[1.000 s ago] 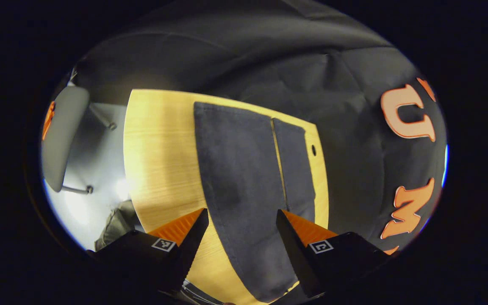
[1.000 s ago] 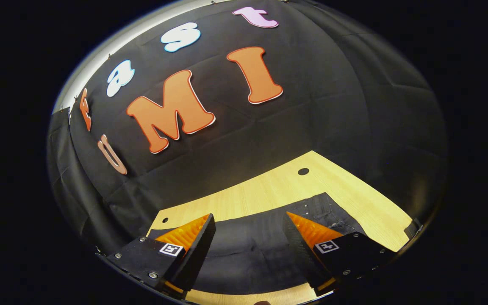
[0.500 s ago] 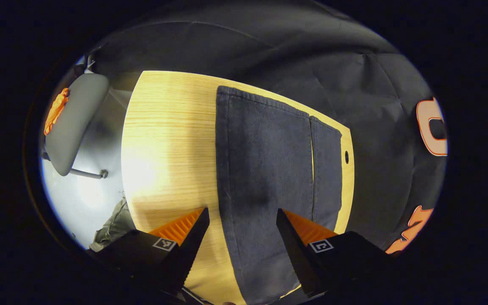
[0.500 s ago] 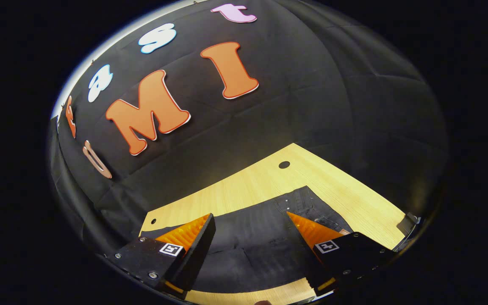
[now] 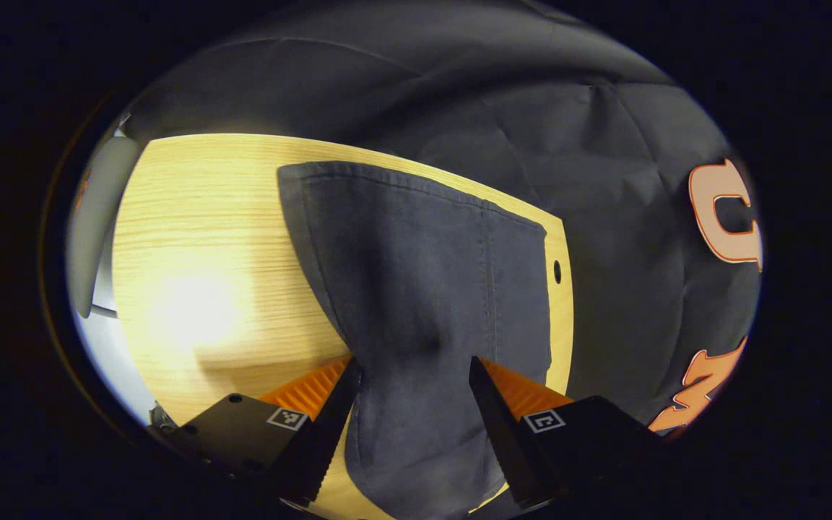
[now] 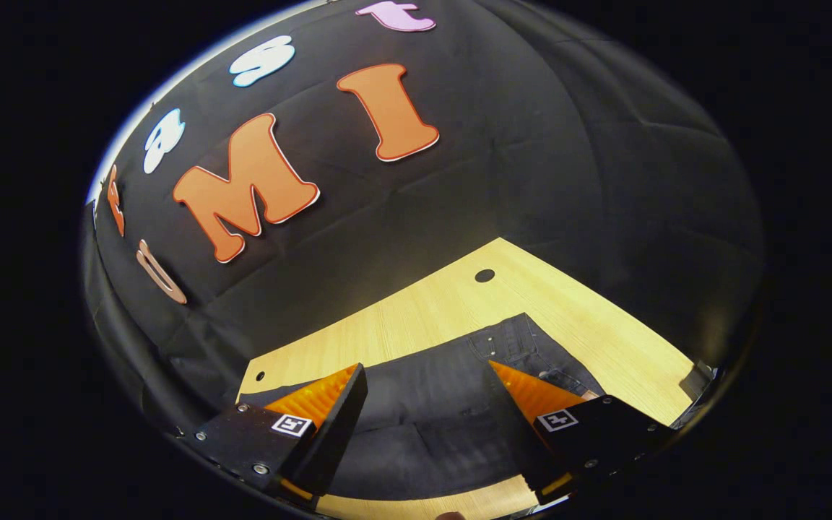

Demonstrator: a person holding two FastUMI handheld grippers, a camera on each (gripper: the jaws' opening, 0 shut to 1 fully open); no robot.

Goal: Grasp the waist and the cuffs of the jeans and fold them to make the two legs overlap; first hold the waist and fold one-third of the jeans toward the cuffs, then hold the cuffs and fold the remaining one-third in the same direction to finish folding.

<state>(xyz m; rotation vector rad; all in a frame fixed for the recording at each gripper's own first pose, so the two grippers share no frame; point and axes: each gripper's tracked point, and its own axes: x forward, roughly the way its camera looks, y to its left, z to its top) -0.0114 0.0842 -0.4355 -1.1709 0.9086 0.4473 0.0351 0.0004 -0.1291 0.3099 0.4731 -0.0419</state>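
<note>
Dark jeans (image 5: pixel 416 267) lie flat on the wooden table (image 5: pixel 214 238), their two legs side by side and running away to the cuffs at the far edge. My left gripper (image 5: pixel 414 365) is open low over the near part of the legs, with cloth showing between its fingers. In the right gripper view the jeans (image 6: pixel 430 390) stretch across the front, the waist with its button and pocket (image 6: pixel 524 343) to the right. My right gripper (image 6: pixel 425 370) hangs open above the cloth near the waist, gripping nothing.
The table has a small round hole near its far corner (image 5: pixel 557 271), and another shows in the right gripper view (image 6: pixel 484 275). A grey chair (image 5: pixel 91 238) stands on the floor off the table's left side. The black booth wall (image 6: pixel 531 159) rises behind the table.
My left gripper has shifted and dropped closer to the jeans, whose near edge now curves in toward its left finger. The right gripper has hardly moved. Both stay open.
</note>
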